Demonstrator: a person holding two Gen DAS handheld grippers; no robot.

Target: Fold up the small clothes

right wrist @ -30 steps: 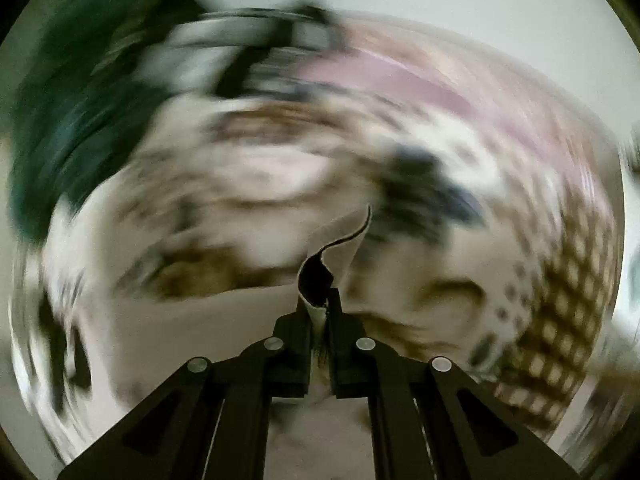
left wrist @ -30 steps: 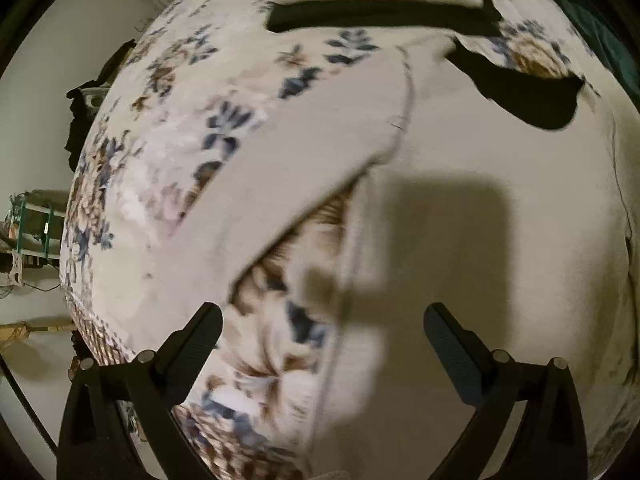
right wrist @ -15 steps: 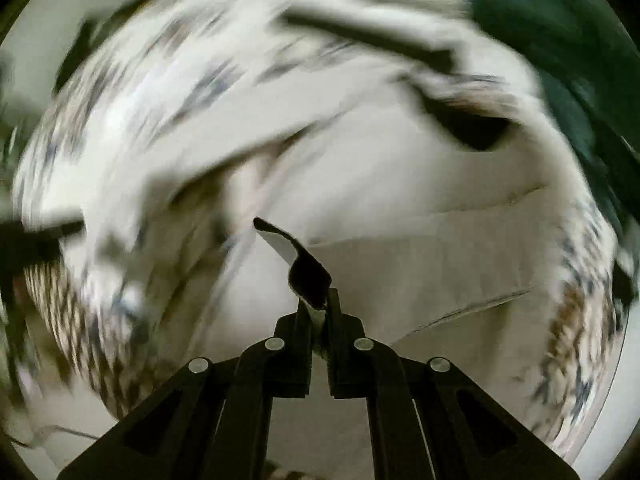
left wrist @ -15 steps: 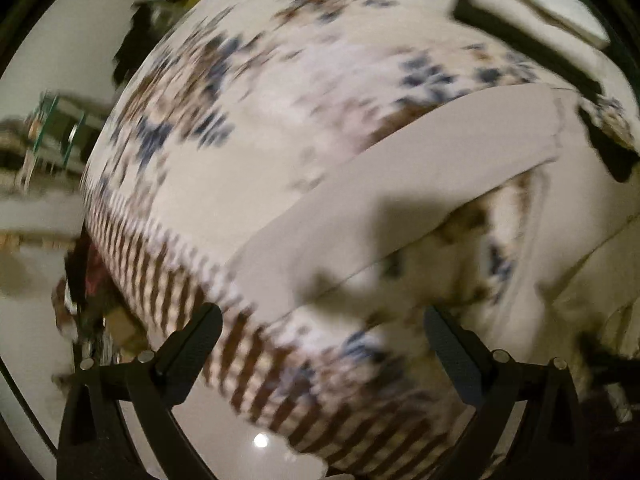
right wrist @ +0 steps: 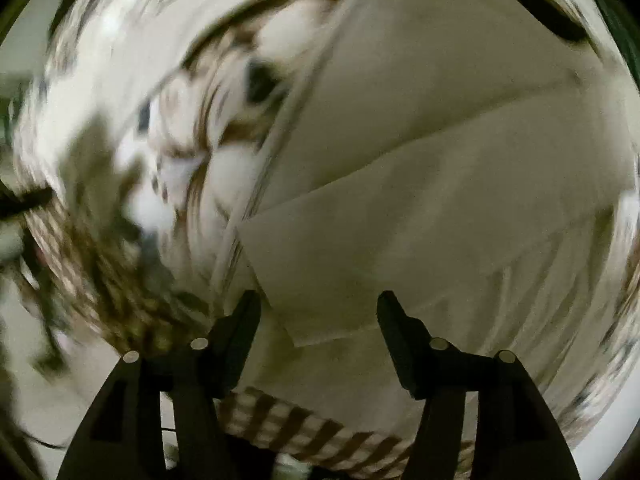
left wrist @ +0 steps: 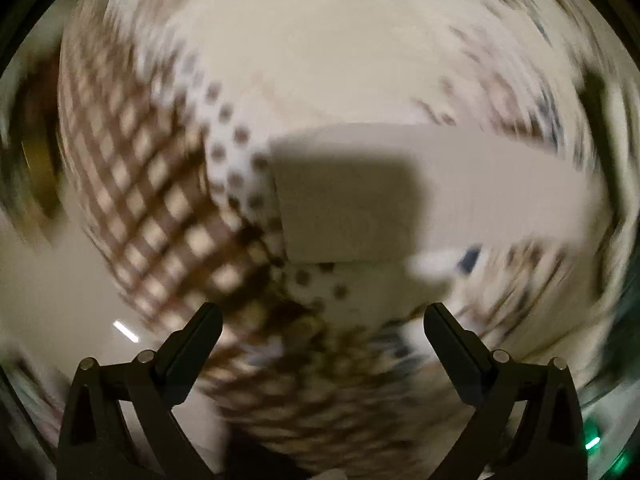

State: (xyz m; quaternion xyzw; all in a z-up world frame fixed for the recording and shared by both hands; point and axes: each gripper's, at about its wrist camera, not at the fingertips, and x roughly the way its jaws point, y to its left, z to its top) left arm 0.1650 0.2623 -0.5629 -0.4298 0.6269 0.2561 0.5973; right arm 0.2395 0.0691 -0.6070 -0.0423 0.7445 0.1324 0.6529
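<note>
Taking the beige garment (left wrist: 460,184) as our landmark and starting on the left, our left gripper (left wrist: 323,334) has its jaws spread wide with nothing between them, and it hangs over the patterned cover (left wrist: 152,184) just short of the cloth. From this gripper the garment lies ahead and to the right: a long strip whose squared-off end sits almost straight ahead of the jaws, while its long axis runs away to the right across the view. Blur hides whether that end lies flat, and a dark shadow falls across it. On the right, our right gripper (right wrist: 319,311) is also spread and pinches nothing. The garment (right wrist: 440,220) fills most of that view, lying ahead and to the right of the jaws, with a folded flap whose corner points down into the gap between the fingers. We cannot tell whether the fingers touch that corner. The cover (right wrist: 120,184) shows to the left of the cloth and again as a checked border below it. We judge that the next move turns on the strip's free end: it sits nearer our left gripper, directly in its line, so that hand looks better placed to take the end and carry it along the long axis toward the body of the garment.
</note>
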